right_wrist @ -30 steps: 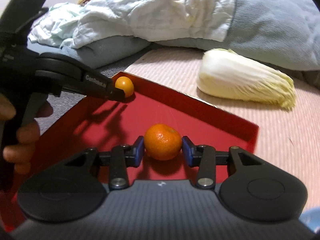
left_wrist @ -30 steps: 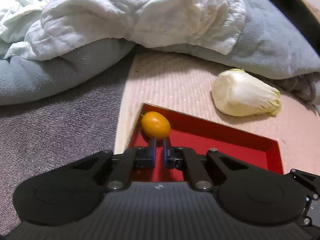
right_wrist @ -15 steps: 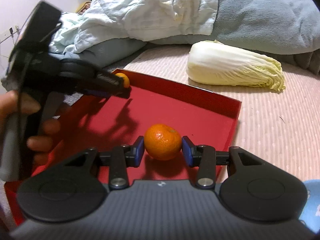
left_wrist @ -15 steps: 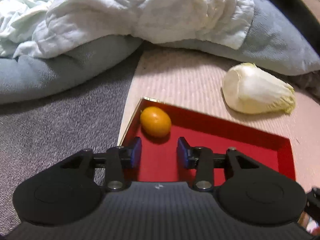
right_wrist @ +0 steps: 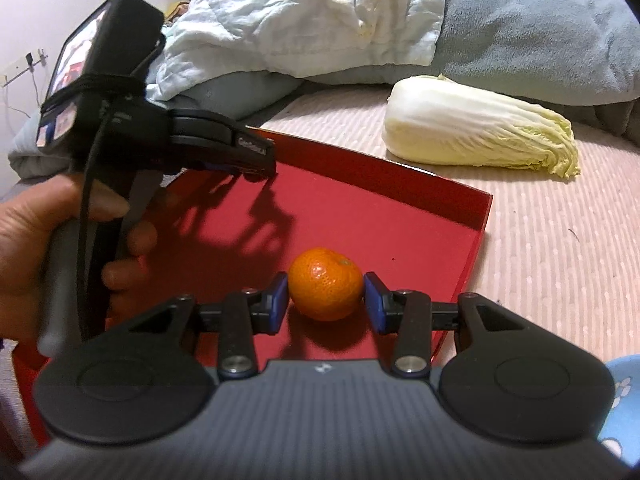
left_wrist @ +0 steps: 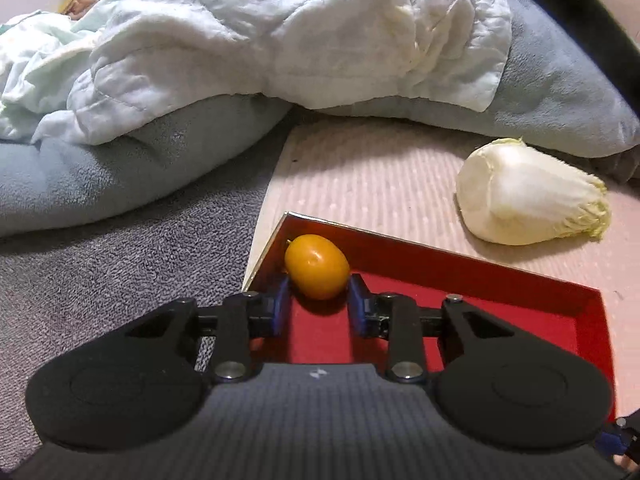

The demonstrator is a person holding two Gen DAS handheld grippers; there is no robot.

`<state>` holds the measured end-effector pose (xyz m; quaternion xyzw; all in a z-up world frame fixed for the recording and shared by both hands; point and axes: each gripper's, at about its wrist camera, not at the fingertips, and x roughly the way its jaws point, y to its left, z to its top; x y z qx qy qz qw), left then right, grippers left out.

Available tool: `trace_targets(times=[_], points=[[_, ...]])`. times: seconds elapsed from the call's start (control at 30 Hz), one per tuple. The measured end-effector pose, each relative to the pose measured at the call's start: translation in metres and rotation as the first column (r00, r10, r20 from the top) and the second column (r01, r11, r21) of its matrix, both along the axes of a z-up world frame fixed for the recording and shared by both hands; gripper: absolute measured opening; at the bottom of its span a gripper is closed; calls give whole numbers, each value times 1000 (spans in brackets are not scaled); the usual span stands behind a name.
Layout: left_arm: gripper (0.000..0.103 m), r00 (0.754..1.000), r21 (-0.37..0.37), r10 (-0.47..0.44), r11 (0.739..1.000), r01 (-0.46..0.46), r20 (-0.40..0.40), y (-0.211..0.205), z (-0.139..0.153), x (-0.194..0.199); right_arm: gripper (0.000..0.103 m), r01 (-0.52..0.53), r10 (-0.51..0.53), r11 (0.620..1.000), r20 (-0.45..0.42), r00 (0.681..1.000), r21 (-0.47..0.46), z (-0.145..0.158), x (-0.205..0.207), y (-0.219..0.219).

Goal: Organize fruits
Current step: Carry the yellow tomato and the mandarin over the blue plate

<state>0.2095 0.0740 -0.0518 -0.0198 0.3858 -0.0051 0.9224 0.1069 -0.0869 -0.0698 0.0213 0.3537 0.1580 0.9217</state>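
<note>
A red tray point(left_wrist: 460, 264) point(right_wrist: 360, 208) lies on a pink mat. A small yellow-orange oval fruit point(left_wrist: 317, 266) sits in the tray's far left corner. My left gripper point(left_wrist: 318, 308) is open, its fingers on either side of that fruit, apart from it. In the right wrist view the left gripper point(right_wrist: 256, 160) hides that fruit. My right gripper point(right_wrist: 325, 304) is shut on a mandarin orange point(right_wrist: 325, 283), held just above the tray floor near its right side.
A napa cabbage point(left_wrist: 528, 194) point(right_wrist: 476, 128) lies on the pink mat beyond the tray. Blue-grey and white quilts point(left_wrist: 280, 40) are piled behind. A grey blanket point(left_wrist: 100, 272) lies left of the tray. A blue patterned object point(right_wrist: 624, 392) is at the right edge.
My left gripper opened and now straddles the small fruit in the corner. My right gripper keeps its hold on the mandarin and has shifted toward the tray's right side.
</note>
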Motion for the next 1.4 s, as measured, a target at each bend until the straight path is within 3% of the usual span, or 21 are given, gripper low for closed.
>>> trace_targets(times=[0.77,1.1,1.2,1.4], points=[[36,989,58,-135,990,131,59,-29,53,-76,43,10,-8,999,48,999,-50,35,-61,-7],[36,973,62,-199,979,193,121,-67,83,-110,43,72,-64,994,103,993,-83,62,-104,-39],[36,969,31,-210,978,208,128,-79,89,-121,43,101,-90,990,119,989,-94,68,-116,-54],[36,944,2,-300,953,302,139,-122,92,-152,44,196,-180,976,144,973,-99,70,-141,-96]])
